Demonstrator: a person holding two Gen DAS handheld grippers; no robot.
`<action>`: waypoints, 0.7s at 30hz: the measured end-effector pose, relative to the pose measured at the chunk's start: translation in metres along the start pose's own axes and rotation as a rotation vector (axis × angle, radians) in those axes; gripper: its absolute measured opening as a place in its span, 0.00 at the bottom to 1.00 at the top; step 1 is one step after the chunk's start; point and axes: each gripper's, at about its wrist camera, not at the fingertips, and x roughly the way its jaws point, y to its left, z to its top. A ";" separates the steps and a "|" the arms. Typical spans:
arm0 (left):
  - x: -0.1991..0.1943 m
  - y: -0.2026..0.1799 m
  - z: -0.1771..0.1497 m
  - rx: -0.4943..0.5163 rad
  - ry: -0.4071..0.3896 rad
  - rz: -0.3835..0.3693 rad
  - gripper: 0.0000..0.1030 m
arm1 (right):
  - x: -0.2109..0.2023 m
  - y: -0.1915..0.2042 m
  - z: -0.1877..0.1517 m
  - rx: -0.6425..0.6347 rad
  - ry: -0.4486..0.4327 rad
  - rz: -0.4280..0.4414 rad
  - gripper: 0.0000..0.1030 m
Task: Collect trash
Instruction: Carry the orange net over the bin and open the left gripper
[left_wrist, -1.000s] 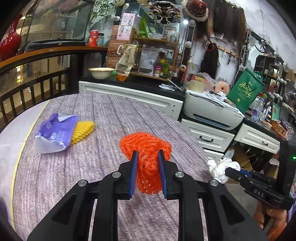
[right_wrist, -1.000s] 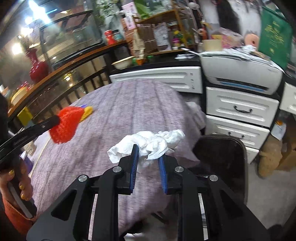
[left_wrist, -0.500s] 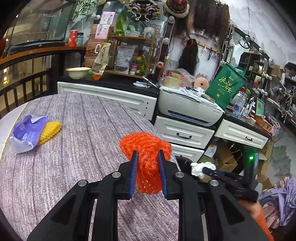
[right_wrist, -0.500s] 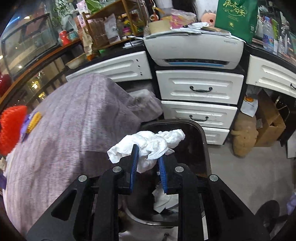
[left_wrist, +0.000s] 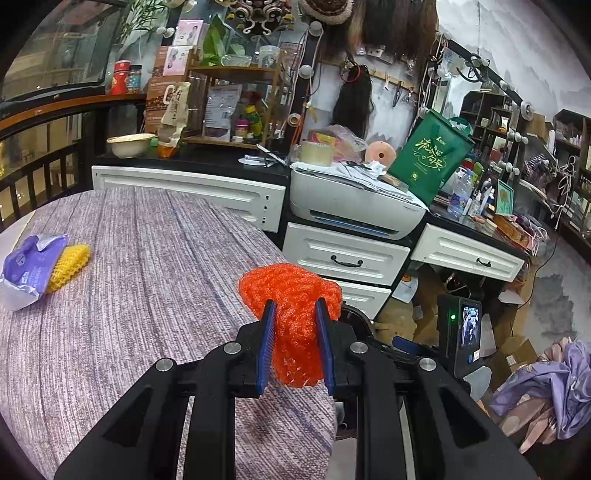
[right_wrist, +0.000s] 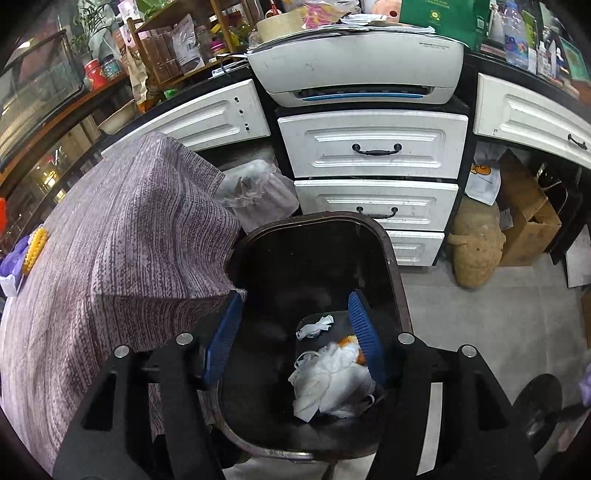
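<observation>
Right wrist view: my right gripper now has its jaws spread, the white tissue dropped into the black bin at lower centre. My left gripper pinches the orange net mid-frame, next for binning.

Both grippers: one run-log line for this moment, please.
left gripper: shut on orange net | right gripper: open over bin | white tissue: in bin
</observation>
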 end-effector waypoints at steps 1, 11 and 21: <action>0.001 -0.002 0.000 0.003 0.001 -0.005 0.21 | -0.003 -0.002 -0.001 0.004 -0.001 0.002 0.60; 0.014 -0.030 -0.001 0.035 0.021 -0.059 0.21 | -0.049 -0.021 -0.008 0.042 -0.079 0.009 0.63; 0.050 -0.059 -0.007 0.041 0.103 -0.141 0.21 | -0.085 -0.054 -0.007 0.087 -0.162 -0.033 0.72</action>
